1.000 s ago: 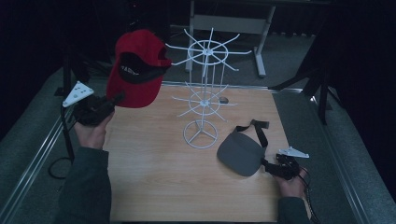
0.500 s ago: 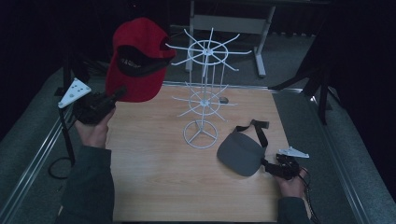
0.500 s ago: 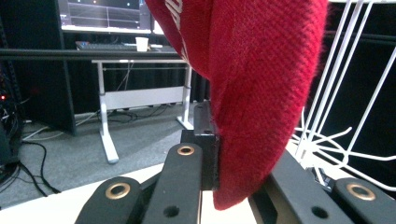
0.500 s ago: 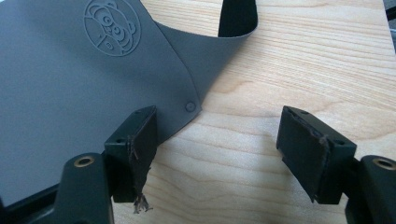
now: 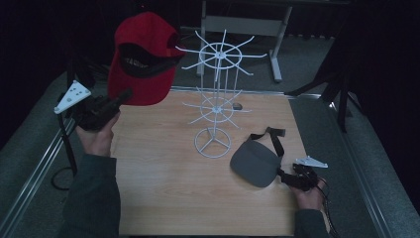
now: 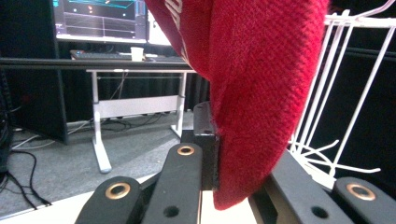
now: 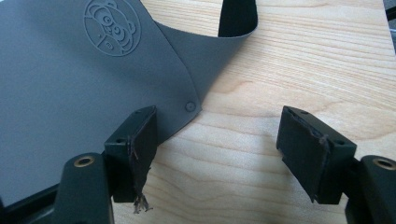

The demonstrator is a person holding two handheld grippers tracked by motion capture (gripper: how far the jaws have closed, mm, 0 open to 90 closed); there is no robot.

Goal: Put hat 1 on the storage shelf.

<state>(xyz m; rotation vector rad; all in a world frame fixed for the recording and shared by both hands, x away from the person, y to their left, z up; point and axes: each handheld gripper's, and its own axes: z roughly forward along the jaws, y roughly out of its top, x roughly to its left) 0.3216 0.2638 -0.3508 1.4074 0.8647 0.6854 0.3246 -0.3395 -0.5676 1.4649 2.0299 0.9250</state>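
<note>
The left gripper [image 5: 124, 95], at about nine o'clock from the table's middle in the high view, is raised above the table's left edge and clamps a red cap [image 5: 141, 57] by its lower edge; the left gripper view shows the knitted red fabric [image 6: 261, 84] pinched between the black jaws. The cap hangs in the air at ten o'clock from the white wire rack [image 5: 218, 99], with its dark inside turned toward the rack's top ring and one wire arm close to it; whether they touch cannot be told. The rack stands upright on the wooden table [image 5: 163, 198]. At four o'clock from the rack's base lies a grey pouch [image 5: 255, 163] with a black strap, flat on the wood. The right gripper [image 5: 292, 178] rests low at the pouch's right edge, its jaws spread wide, with one pad [image 7: 140, 140] against the pouch's corner and bare wood between them.
</note>
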